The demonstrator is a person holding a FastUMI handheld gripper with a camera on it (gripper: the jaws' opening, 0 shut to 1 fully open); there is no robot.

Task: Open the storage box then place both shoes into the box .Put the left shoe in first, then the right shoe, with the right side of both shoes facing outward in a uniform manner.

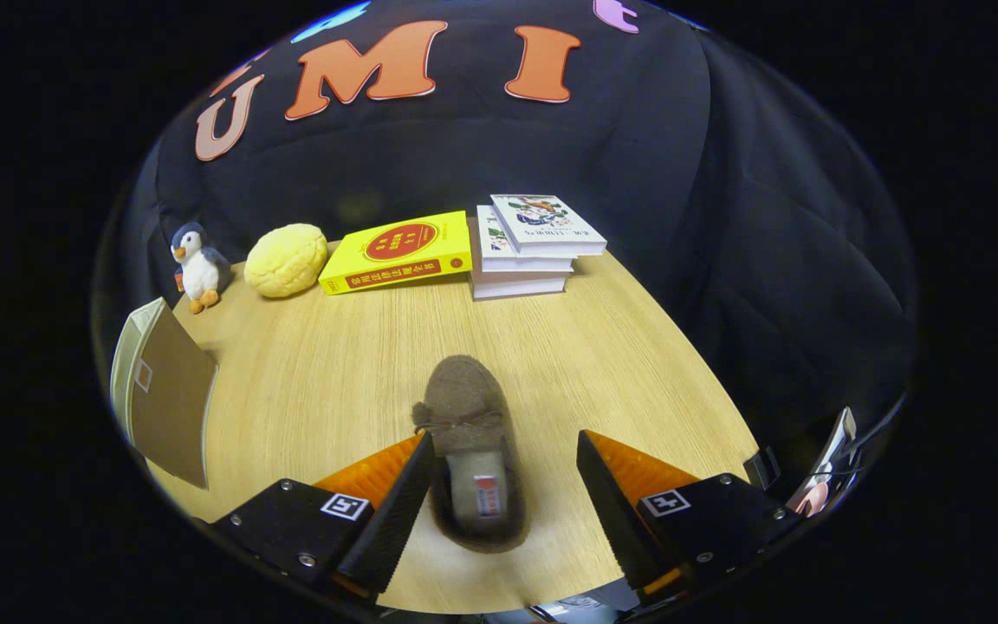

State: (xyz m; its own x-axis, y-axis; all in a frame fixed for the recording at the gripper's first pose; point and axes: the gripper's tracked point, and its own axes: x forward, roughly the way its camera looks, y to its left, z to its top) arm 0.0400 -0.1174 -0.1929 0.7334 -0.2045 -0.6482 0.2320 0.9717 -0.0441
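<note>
At the far side of my wooden counter [334,364] a small toy penguin [196,267] stands upright near the corner. Just beside it sits a yellow, bun-shaped soft toy [286,259]. Next along, a yellow book [398,251] with a red circle on its cover lies flat. Close to that is a stack of books [527,246] with pale covers, the top one turned slightly askew.

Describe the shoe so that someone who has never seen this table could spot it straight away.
Start at the wooden table. Come forward from the books at its far edge to the open gripper. The shoe lies between its fingers, toe pointing away: a brown fuzzy moccasin with a small bow, the only footwear there.
</note>
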